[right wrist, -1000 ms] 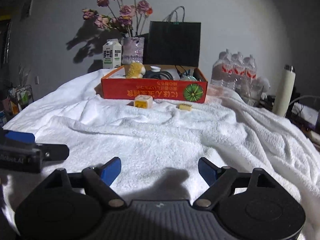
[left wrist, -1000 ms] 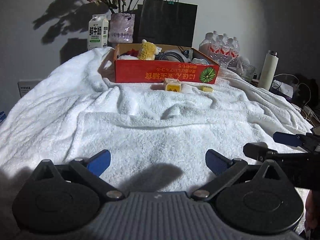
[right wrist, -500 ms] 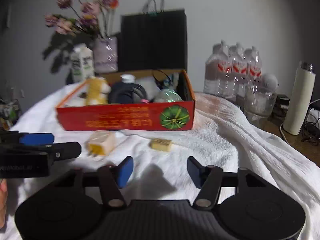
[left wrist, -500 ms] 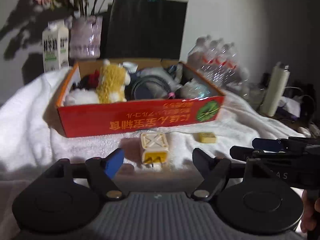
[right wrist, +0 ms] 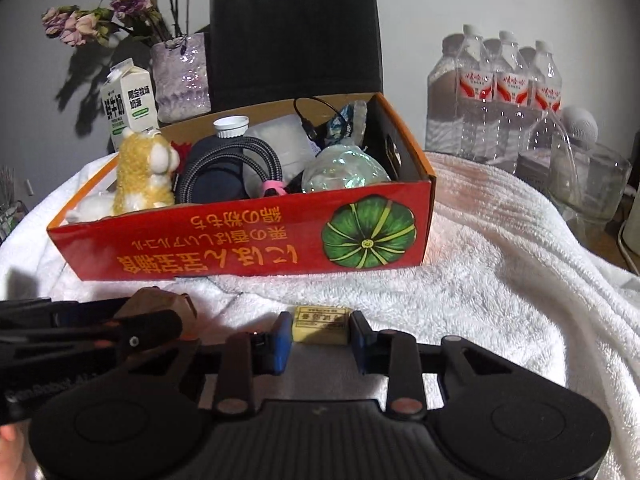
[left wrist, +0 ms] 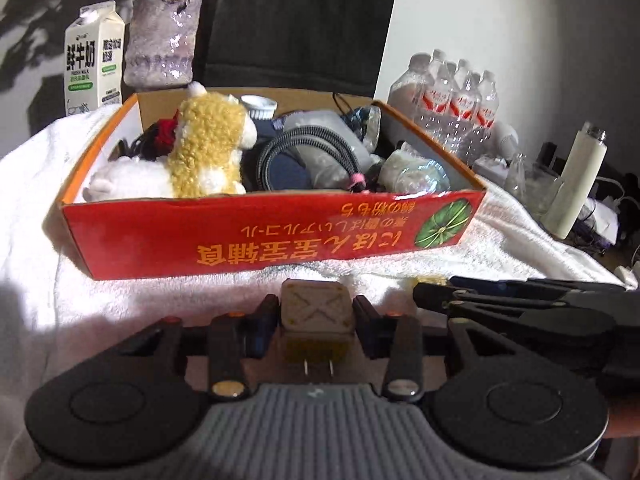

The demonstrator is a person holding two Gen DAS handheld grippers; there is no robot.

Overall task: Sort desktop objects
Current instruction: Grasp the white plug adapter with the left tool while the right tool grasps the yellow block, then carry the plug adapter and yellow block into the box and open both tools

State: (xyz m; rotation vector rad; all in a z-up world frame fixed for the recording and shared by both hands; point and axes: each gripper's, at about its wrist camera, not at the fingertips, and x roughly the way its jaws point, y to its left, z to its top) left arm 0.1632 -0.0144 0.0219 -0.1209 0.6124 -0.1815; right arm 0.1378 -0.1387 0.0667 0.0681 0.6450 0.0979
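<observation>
A cream plug adapter cube with two prongs sits between the fingers of my left gripper, which is shut on it just in front of the red cardboard box. The cube's edge also shows in the right wrist view behind the left gripper. A small yellow eraser block lies on the white towel. My right gripper is closed around it, pads touching both ends. The box holds a yellow plush toy, a coiled cable and other items.
A milk carton, a vase of flowers and a black paper bag stand behind the box. Water bottles, a glass jar and a white flask stand at the right.
Both grippers moved forward to the box front. The left closed on the plug cube and the right closed on the yellow eraser block.
</observation>
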